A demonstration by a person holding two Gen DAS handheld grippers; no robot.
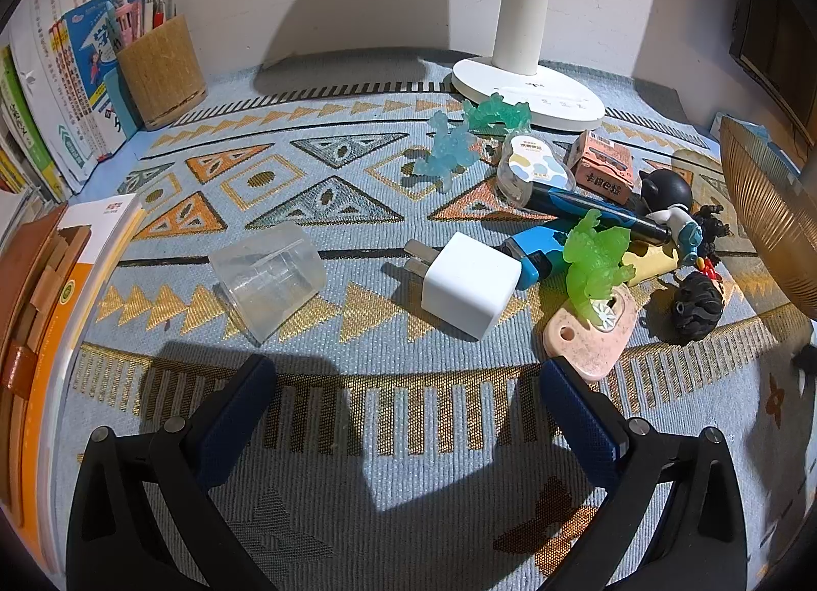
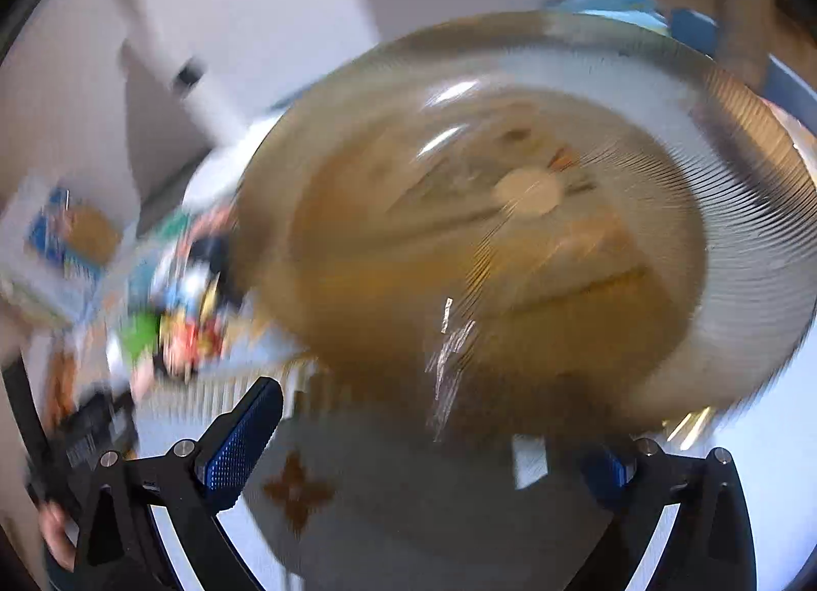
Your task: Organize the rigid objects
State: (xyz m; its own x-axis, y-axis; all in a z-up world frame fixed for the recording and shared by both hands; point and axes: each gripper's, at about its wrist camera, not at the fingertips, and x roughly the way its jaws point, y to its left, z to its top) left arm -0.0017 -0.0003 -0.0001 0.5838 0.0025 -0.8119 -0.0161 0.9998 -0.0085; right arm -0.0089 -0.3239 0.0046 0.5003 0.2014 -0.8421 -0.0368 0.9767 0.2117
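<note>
Lamp base (image 1: 528, 90) by wall; pen holder (image 1: 162, 70), books (image 1: 48, 95) left.

Little can be read. In the left wrist view, the salmon-pink cardboard box (image 1: 602, 166), at two o'clock from the white cube-shaped plug adapter (image 1: 467, 284), bears a white barcode label on its top and bold dark Chinese characters on its front face, too distorted to make out. The upright blue-covered paperback book (image 1: 97, 54) at ten o'clock shows large white Chinese characters, also unclear. The right wrist view is too blurred for any text.
</note>
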